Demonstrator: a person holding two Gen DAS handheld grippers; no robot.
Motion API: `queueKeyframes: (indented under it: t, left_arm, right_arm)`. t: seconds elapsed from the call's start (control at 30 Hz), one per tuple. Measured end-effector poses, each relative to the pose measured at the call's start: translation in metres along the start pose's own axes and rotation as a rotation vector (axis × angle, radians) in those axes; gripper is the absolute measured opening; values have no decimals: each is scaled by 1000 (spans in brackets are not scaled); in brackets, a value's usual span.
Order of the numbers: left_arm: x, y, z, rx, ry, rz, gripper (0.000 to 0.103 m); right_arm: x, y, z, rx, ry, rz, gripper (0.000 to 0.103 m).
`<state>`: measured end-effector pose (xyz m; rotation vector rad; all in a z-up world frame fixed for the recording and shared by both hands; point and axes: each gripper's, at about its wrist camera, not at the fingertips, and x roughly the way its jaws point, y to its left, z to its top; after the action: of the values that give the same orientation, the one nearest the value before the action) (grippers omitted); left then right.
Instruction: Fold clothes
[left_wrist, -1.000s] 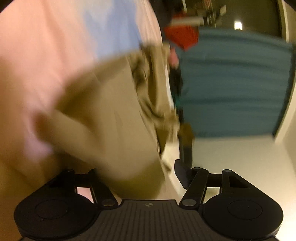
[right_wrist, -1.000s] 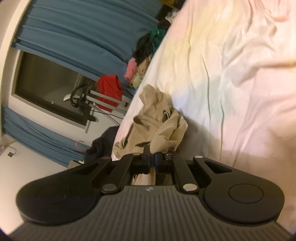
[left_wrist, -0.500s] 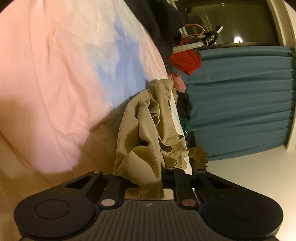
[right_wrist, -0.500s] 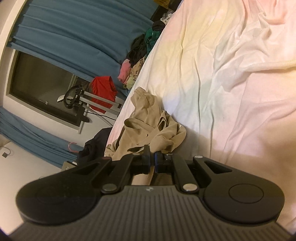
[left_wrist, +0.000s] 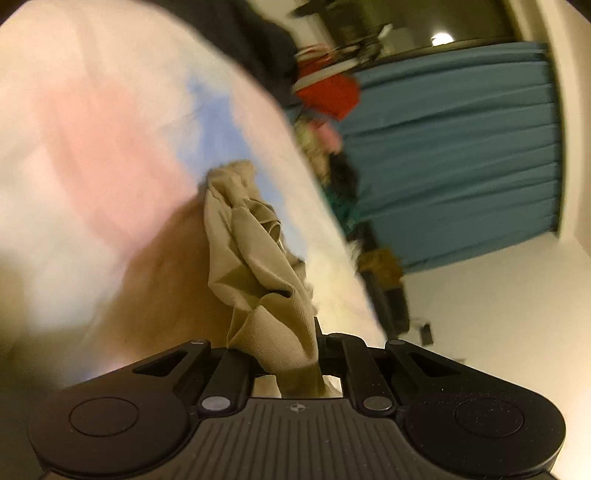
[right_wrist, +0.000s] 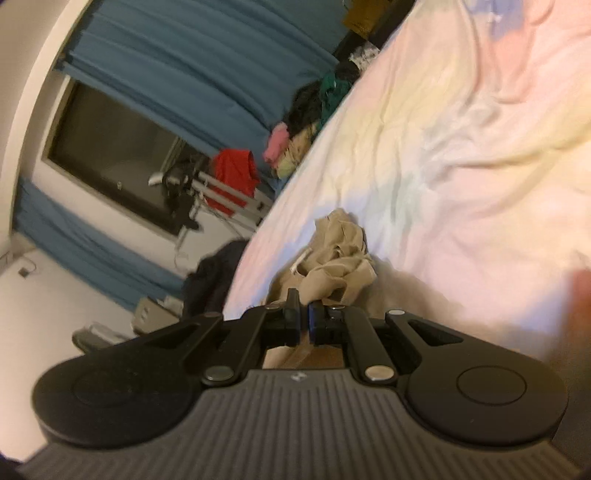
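Note:
A crumpled beige garment (left_wrist: 251, 251) hangs bunched over a bed sheet (left_wrist: 92, 147) of pastel pink, blue and yellow. My left gripper (left_wrist: 291, 354) is shut on a fold of it, the cloth rising straight out from between the fingers. In the right wrist view the same beige garment (right_wrist: 332, 266) lies in a heap just beyond my right gripper (right_wrist: 303, 314), whose fingers are pressed close with beige cloth behind and below them. Both views are blurred by motion.
Beyond the bed edge stand teal curtains (left_wrist: 461, 158), a drying rack with a red garment (right_wrist: 234, 173), and a pile of mixed clothes (right_wrist: 306, 125). A dark garment (right_wrist: 214, 273) lies by the bed edge. The rest of the bed sheet (right_wrist: 461, 166) lies rumpled.
The left gripper went from open beside the cloth to shut on a fold, then swung with it. The right gripper stayed shut and the view shifted; the heap looks smaller.

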<state>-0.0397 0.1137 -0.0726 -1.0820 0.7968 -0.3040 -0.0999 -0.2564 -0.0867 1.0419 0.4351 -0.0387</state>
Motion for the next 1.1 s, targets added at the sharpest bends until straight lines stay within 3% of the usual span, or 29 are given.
queueKeyframes:
  t: [0.13, 0.27, 0.57, 0.7, 0.77, 0.93, 1.1]
  left_arm:
    - [-33, 2, -26, -42, 19, 32, 10]
    - [11, -6, 5, -4, 39, 108, 11]
    - [108, -26, 75, 80, 84, 280, 13]
    - [150, -33, 105, 125, 108, 350, 14]
    - [163, -30, 110, 147, 115, 357, 14]
    - [181, -11, 114, 139, 89, 327, 14]
    - [194, -4, 116, 197, 59, 314, 14]
  right_arm:
    - [-43, 0, -16, -1, 19, -12, 7]
    - [-30, -1, -12, 32, 21, -14, 7]
    - [118, 18, 27, 66, 74, -170, 7]
    - [175, 21, 39, 18, 102, -235, 7]
    - [193, 22, 41, -15, 102, -252, 8]
    - [228, -2, 43, -51, 123, -213, 9]
    - [251, -8, 48, -80, 171, -176, 9]
